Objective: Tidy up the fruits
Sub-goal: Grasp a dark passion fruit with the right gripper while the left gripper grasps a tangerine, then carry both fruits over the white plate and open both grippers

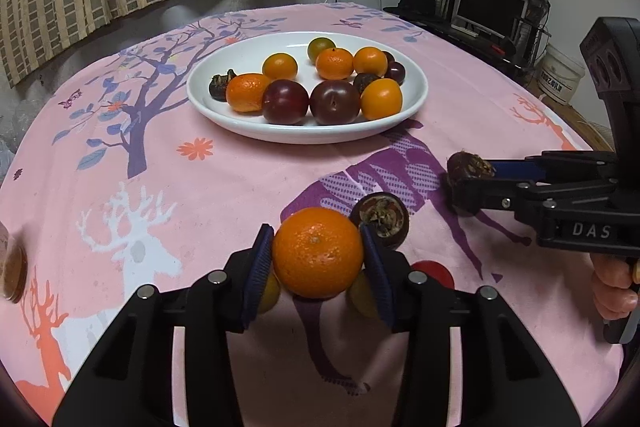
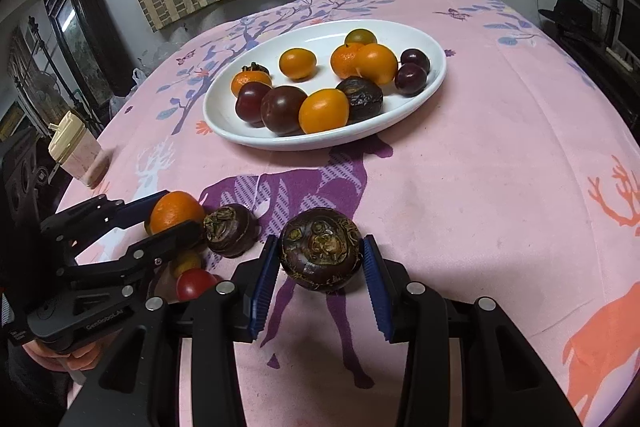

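Left fingers [image 1: 262, 263] pinching orange [image 1: 318, 251], right fingers [image 2: 267, 267] pinching dark fruit [image 2: 320, 254], pink tablecloth [image 2: 480, 167].

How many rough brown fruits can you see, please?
4 rough brown fruits: one in the right gripper; one on the tablecloth beside the held mandarin; two on the plate, left end and right of centre. More may be hidden.

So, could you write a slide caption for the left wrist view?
Left gripper clamps a mandarin; right gripper holds a dark fruit near the fruit plate.
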A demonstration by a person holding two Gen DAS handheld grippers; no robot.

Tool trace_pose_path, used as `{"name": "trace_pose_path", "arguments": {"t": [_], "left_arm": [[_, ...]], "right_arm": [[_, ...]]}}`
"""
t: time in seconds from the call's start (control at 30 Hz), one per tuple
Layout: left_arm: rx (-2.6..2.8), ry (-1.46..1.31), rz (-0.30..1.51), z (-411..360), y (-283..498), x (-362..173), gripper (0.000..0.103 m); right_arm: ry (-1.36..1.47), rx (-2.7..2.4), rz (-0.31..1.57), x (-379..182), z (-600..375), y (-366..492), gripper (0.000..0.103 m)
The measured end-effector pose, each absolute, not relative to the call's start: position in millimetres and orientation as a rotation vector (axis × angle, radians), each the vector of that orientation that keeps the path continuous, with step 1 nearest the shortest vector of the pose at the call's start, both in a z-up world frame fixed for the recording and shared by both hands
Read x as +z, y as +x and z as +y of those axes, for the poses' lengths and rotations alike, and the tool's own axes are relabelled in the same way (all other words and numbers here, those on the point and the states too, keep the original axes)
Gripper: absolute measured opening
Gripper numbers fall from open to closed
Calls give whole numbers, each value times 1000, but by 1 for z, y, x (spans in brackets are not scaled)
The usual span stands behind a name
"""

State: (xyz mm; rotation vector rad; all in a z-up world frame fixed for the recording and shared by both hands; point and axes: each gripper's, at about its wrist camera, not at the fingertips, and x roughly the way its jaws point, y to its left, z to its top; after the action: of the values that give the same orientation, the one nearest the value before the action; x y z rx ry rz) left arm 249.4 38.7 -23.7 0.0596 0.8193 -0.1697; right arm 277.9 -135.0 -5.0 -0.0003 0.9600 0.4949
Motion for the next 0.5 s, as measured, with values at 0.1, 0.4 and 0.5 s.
{"name": "trace_pose_path", "arguments": {"t": [0.1, 0.4, 0.5], "left_arm": [[-163, 35, 799, 42, 244, -17, 45], [-218, -107, 743, 60, 251, 18, 44], [-230, -108, 731, 60, 277, 30, 44]], "right_arm": [[-15, 489, 941, -2, -134, 276, 43], [-95, 439, 769, 19, -130, 267, 43], [-93, 404, 658, 33, -131, 278, 43]]}}
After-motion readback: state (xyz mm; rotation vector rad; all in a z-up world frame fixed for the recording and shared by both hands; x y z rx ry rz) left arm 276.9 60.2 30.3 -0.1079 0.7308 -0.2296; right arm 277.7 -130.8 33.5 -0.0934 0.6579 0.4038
